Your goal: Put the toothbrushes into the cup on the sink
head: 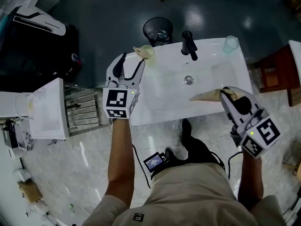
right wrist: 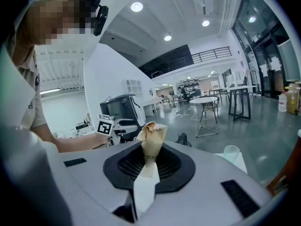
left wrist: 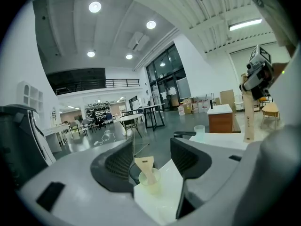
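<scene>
A pale cup [head: 146,51] stands on the back left corner of the white sink [head: 164,102], with one paper-wrapped toothbrush [left wrist: 146,166] upright in it. My left gripper [head: 132,60] hovers just left of that cup, its jaws wide open and empty; in the left gripper view the cup [left wrist: 150,180] sits just beyond the open jaws of the left gripper [left wrist: 151,161]. My right gripper [head: 225,92] is over the sink's front right, shut on a second wrapped toothbrush [head: 207,96], which points left. In the right gripper view this wrapped toothbrush [right wrist: 151,147] sticks out from the right gripper [right wrist: 149,160].
A black faucet [head: 189,44] stands at the sink's back and a drain [head: 188,80] lies mid-basin. A clear cup [head: 230,44] is at the back right corner. Behind the sink is a black waste basket [head: 158,30]; a wooden cabinet [head: 277,74] stands right and a white shelf [head: 44,109] left.
</scene>
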Available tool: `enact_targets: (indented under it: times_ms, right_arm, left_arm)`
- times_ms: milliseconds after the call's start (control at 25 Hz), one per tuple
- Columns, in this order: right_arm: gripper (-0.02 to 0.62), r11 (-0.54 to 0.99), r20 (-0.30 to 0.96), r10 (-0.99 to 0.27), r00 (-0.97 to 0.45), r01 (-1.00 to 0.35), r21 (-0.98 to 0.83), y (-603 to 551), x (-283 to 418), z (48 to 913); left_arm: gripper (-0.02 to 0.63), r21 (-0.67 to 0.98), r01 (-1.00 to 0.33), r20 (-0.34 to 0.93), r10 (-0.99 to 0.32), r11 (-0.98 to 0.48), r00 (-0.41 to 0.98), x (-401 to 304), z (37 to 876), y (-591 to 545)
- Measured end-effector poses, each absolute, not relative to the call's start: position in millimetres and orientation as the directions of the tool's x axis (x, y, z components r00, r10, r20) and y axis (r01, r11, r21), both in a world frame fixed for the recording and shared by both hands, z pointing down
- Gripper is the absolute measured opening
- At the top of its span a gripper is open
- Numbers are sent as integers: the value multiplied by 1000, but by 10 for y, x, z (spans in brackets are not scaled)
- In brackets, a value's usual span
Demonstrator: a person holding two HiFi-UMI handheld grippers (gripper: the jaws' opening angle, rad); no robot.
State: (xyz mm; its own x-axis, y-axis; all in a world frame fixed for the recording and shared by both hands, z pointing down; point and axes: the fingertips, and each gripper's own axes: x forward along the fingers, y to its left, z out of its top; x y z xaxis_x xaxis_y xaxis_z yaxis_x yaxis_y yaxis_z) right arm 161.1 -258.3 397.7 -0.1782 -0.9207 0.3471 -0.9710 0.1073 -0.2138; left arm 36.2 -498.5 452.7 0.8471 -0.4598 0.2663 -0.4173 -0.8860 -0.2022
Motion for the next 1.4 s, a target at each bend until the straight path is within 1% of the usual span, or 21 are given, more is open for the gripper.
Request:
enact_targets:
  times_ms: [200,440,480,560,640,920,1200,1400]
  right_arm:
    - [41,127,315,-931,-186,-972,-198,-2497,1371,3793]
    - [41,133,274,-946,-175,-977,-165,-2265,1037,3485]
    - [41,131,266,-949,-170,-979,-158,-2221,976,3425]
    - [41,126,249,-955,-160,-981,-145,-2122,860,3314]
    - [41,121,231,-961,-149,-984,-131,-2006,750,3214]
    - [41,100,176,-978,-114,-991,-87,-1674,360,2855]
    - [41,63,141,-988,-68,-997,-39,-1262,7,2594]
    - [41,22,133,-991,-23,-1000,-9,-996,-138,2444]
  left_arm:
    - [250,-210,-402,205,-442,-891,873,95,4125,-4548]
    - [208,-197,-392,133,-420,-899,898,-328,3658,-3984]
    - [177,-199,-392,120,-420,-898,900,-416,3571,-3899]
    - [46,-202,-396,94,-420,-896,903,-593,3407,-3731]
    - [12,-190,-394,79,-415,-899,907,-757,3280,-3556]
    - [5,-93,-354,63,-360,-931,931,-1283,2892,-3000]
    - [5,-102,-327,27,-331,-940,943,-1751,2676,-2540]
    - [5,-100,-300,8,-302,-949,953,-1935,2589,-2340]
